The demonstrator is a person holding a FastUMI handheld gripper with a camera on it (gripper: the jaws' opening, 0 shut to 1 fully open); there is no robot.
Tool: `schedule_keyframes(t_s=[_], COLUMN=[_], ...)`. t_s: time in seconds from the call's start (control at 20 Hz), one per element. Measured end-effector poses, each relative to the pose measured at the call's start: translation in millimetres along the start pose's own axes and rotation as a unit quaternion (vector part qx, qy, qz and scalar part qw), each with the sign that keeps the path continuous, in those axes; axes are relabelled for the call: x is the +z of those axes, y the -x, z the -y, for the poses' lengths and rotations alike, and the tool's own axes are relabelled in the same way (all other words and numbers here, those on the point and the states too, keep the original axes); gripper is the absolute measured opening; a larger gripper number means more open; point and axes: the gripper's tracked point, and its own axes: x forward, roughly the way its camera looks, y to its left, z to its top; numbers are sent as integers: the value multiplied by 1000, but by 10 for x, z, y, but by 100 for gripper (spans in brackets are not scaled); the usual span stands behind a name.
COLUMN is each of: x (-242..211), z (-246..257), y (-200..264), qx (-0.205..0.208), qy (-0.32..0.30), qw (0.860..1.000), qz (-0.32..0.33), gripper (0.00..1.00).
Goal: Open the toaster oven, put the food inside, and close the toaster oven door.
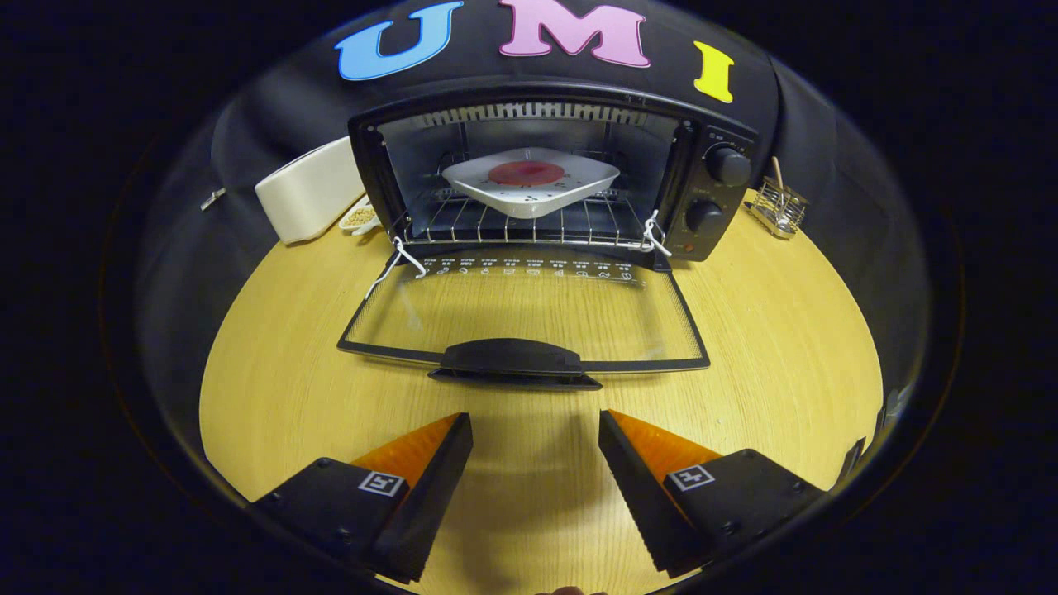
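The gripper [536, 421] is spread and empty, the door [529, 318] handle just ahead, the plate [530, 180] in the oven [719, 198] beyond.

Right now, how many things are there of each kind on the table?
Toaster ovens: 1, toaster oven with its door open flat
Plates with food: 1, white plate on the oven rack
White boxes: 1, white box left of the oven
Small dishes: 1, small dish
Wire holders: 1, wire holder on the right
Claws: 1, claw, open, holding nothing
Total: 6
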Motion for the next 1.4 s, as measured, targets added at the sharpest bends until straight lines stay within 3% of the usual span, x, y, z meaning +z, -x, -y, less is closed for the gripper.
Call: schedule_keyframes(t_s=[0.15, 0.6, 1.0, 1.2, 1.4], x=[9, 115, 566, 1016, 1429], z=[79, 52, 14, 84, -86], y=[-132, -224, 295, 502, 914], qx=[-16, -8, 35, 24, 43], qy=[-3, 3, 2, 22, 11], qw=[1000, 1000, 998, 993, 984], qz=[-4, 5, 58, 114, 172], gripper=[100, 99, 99, 99, 99])
